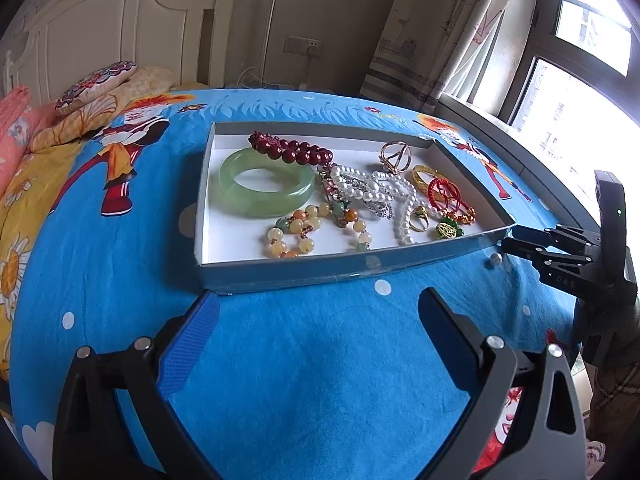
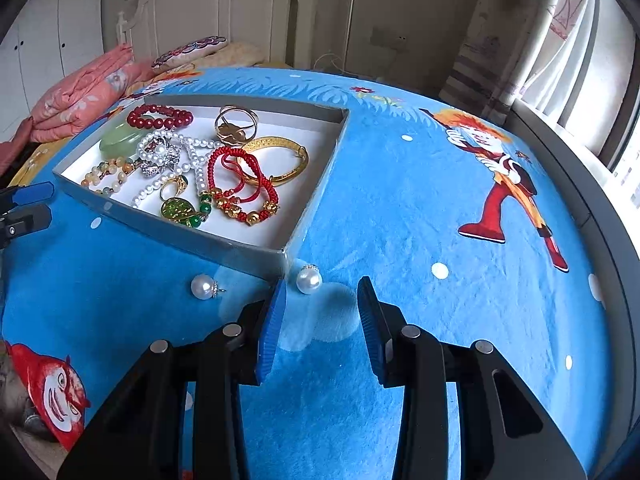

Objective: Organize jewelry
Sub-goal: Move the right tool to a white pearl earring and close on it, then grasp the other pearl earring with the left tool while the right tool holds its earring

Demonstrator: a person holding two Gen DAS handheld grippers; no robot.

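Your right claw point(image 2: 320, 320) stands open and empty, low over the bed's blue cartoon blanket point(image 2: 400, 208), with one pearl earring point(image 2: 309, 279) just ahead of it. The pearl sits close to the left-hand blue pad, not centred in the gap, and lies just beside the near corner of the jewelry box point(image 2: 256, 254), metal cap toward the box. A small shift toward the box corner would likely centre it.

The second pearl earring point(image 2: 204, 287) lies farther along the box's front wall, its hook pointing toward the first. Your left claw point(image 1: 320, 312) is wide open, holding nothing, before the middle of that wall and well apart from both pearls.

Only the right wrist view shows both pearls; the left shows one point(image 1: 495, 259) beside the corner.
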